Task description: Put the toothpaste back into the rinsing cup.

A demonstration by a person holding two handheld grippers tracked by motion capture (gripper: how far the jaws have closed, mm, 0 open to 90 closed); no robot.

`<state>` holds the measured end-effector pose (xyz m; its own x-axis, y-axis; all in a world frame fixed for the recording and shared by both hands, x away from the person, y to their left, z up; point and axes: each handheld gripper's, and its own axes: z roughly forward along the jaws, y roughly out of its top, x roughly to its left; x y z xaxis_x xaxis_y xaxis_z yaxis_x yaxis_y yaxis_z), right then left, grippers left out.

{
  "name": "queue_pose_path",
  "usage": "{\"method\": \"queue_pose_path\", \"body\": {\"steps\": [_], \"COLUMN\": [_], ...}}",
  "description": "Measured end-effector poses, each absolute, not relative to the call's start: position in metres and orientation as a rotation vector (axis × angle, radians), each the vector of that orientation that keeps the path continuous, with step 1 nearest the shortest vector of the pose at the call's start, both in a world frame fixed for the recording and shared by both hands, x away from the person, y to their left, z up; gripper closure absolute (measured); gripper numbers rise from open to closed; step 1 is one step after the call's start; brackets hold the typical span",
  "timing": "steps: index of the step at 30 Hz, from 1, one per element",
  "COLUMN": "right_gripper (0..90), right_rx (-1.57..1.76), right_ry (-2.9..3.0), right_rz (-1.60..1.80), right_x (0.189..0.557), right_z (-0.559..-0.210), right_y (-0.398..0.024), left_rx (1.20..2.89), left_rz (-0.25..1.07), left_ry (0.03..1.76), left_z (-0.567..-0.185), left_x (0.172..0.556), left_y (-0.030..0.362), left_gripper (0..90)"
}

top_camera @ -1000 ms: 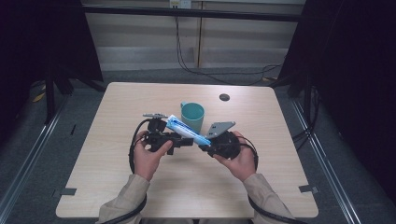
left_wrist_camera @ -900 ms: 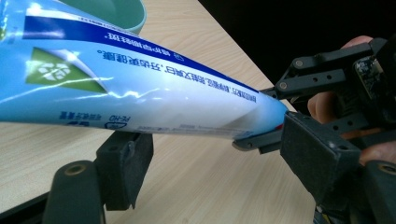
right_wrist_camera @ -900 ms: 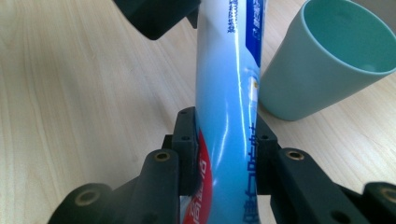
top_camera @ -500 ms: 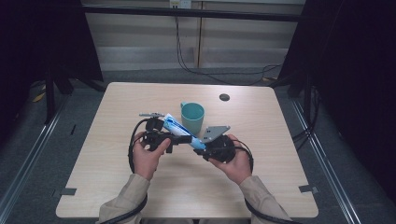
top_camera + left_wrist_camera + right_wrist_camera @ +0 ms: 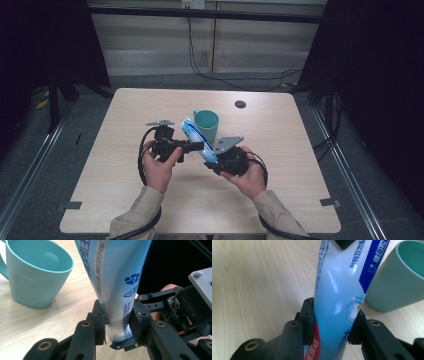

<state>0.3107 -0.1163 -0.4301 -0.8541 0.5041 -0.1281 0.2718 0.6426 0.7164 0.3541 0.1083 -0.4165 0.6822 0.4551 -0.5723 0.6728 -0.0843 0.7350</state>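
Observation:
A blue and white toothpaste tube (image 5: pixel 196 137) hangs above the table between both grippers, just in front of a teal mug (image 5: pixel 206 125). My left gripper (image 5: pixel 199 146) comes in from the left. Its jaws have just been closing, and in the left gripper view its pads press both sides of the tube (image 5: pixel 112 277) near its end. My right gripper (image 5: pixel 214 161) holds the lower end. Its jaws have just been opening a little, though the pads still touch the tube (image 5: pixel 339 290) on both sides. The mug (image 5: pixel 35 277) stands upright and empty.
The wooden table (image 5: pixel 125 200) has a small dark round disc (image 5: pixel 240 104) near its far edge. Cables loop from both grippers beside the hands. Dark frame posts and floor rails run along both sides of the table.
The left gripper's jaws have closed onto the tube. The right hand has shifted slightly left and nearer, and the tube now lies steeper, more along the near-far direction.

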Motion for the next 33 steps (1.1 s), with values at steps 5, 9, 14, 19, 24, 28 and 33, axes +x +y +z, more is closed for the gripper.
{"method": "queue_pose_path", "body": {"steps": [5, 9, 14, 19, 24, 28, 33], "right_gripper": [66.5, 66.6, 55.5, 39.1, 31.4, 30.6, 27.1], "right_rx": [0.611, 0.592, 0.571, 0.607, 0.632, 0.693, 0.717], "right_ry": [2.549, 2.555, 2.537, 2.523, 2.515, 2.499, 2.488], "right_rz": [1.076, 1.069, 1.119, 1.193, 1.156, 1.195, 1.164], "right_x": [0.31, 0.308, 0.306, 0.306, 0.306, 0.308, 0.308], "right_z": [-0.427, -0.429, -0.432, -0.429, -0.432, -0.437, -0.441], "right_y": [-0.116, -0.111, -0.112, -0.12, -0.135, -0.148, -0.157], "left_rx": [1.69, 1.667, 1.681, 1.746, 1.792, 1.81, 1.826], "left_rz": [-0.228, -0.228, -0.204, -0.112, -0.07, -0.05, -0.014], "left_ry": [0.927, 0.944, 0.905, 0.915, 0.907, 0.893, 0.879], "left_z": [-0.414, -0.413, -0.412, -0.408, -0.404, -0.4, -0.395], "left_x": [0.353, 0.355, 0.353, 0.351, 0.35, 0.348, 0.348], "left_y": [0.108, 0.106, 0.109, 0.113, 0.117, 0.117, 0.118], "left_gripper": [60.5, 58.5, 70.6, 72.2, 72.8, 73.7, 73.6]}}
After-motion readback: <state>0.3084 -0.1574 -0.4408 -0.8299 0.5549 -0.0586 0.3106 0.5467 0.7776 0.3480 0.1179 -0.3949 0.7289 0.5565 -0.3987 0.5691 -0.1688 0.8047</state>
